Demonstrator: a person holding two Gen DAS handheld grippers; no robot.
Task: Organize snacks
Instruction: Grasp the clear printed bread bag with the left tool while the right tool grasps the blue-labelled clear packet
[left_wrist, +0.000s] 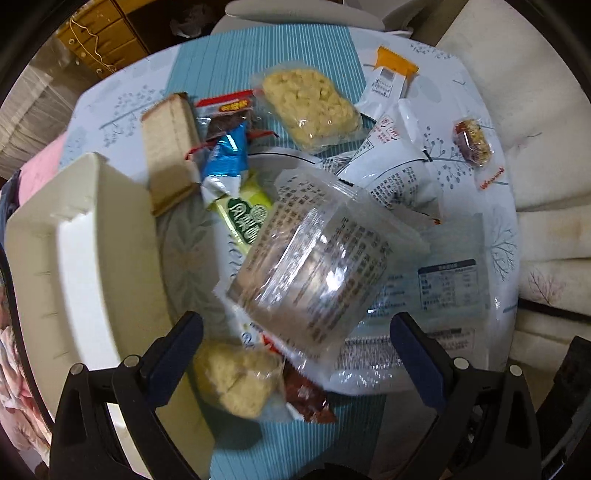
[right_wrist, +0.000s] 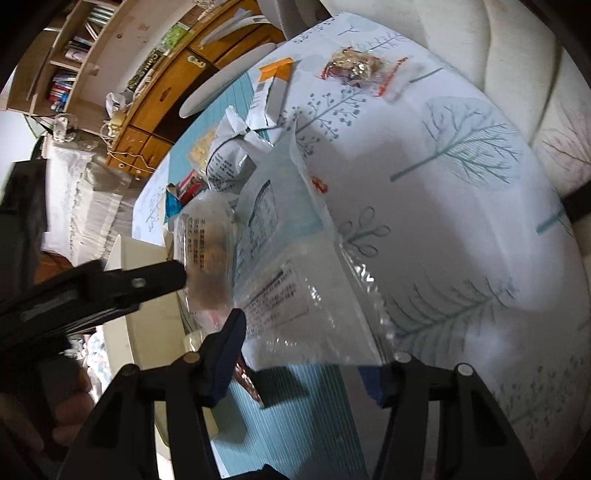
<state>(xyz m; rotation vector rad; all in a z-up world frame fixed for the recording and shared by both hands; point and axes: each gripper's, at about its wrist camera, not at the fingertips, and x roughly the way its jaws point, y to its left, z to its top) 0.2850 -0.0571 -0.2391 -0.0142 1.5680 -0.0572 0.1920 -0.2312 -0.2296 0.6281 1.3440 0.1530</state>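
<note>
A pile of wrapped snacks lies on the tablecloth. In the left wrist view my left gripper (left_wrist: 295, 354) is open just above a clear packet with printed text (left_wrist: 314, 266); a yellow crumbly cake (left_wrist: 236, 380) and a red packet (left_wrist: 310, 398) lie between the fingers. Farther off lie a sandwich biscuit (left_wrist: 168, 147), a blue packet (left_wrist: 225, 155), a green packet (left_wrist: 243, 218), a yellow rice cake (left_wrist: 314, 103) and white packets (left_wrist: 391, 162). In the right wrist view my right gripper (right_wrist: 306, 358) is open around the near edge of a large clear bag (right_wrist: 295, 295).
A cream plastic box (left_wrist: 81, 251) stands left of the pile, also in the right wrist view (right_wrist: 140, 258). An orange-topped packet (left_wrist: 391, 74) and a nut bar (left_wrist: 474, 142) lie at the far right. A sofa (left_wrist: 546, 147) borders the table. The left gripper's finger (right_wrist: 110, 284) shows in the right view.
</note>
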